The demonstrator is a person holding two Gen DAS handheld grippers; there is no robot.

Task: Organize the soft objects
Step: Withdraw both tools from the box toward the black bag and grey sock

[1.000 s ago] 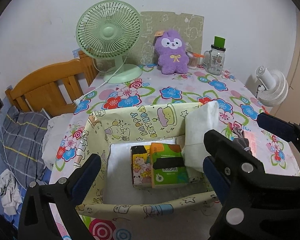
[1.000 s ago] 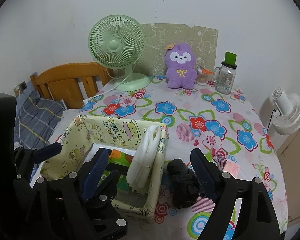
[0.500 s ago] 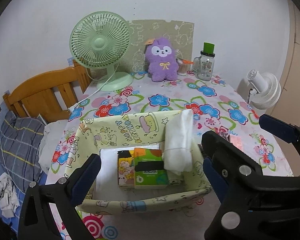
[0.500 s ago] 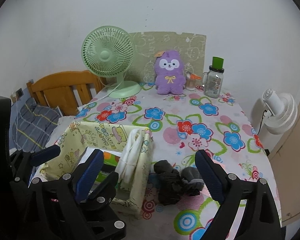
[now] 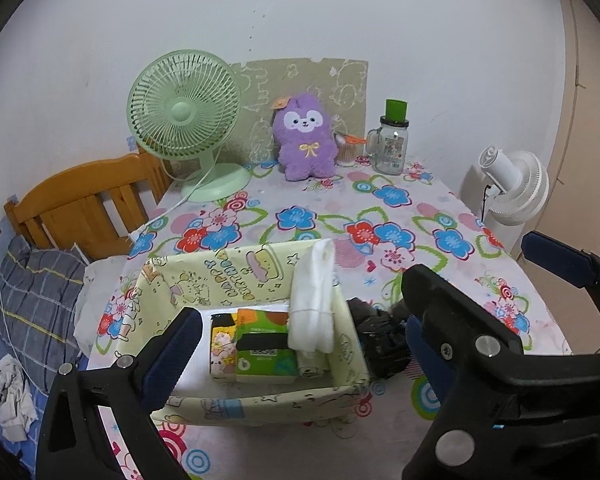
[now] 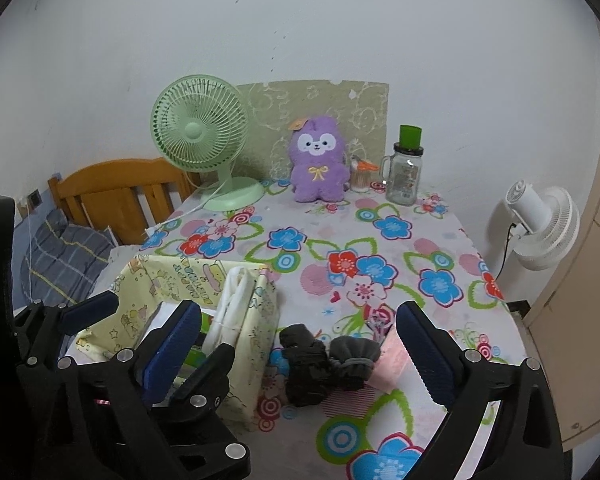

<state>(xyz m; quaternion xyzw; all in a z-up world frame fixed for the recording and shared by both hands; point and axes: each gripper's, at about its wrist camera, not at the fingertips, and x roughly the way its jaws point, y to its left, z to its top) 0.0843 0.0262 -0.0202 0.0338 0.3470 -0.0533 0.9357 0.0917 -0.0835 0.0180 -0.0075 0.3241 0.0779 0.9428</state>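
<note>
A yellow cartoon-print fabric box sits at the table's near left. It holds tissue packs and a folded white cloth leaning on its right wall. Dark rolled socks lie on the tablecloth just right of the box. A purple plush stands at the back. My left gripper is open and empty above the box's near side. My right gripper is open and empty above the socks.
A green desk fan stands back left with its cord trailing off the table. A glass jar with a green lid and a small cup stand back right. A white fan is beyond the right edge; a wooden bed frame is on the left.
Both grippers have pulled back and up from the box, so the table looks farther away. The socks now show in full beside the box. Both stay open.
</note>
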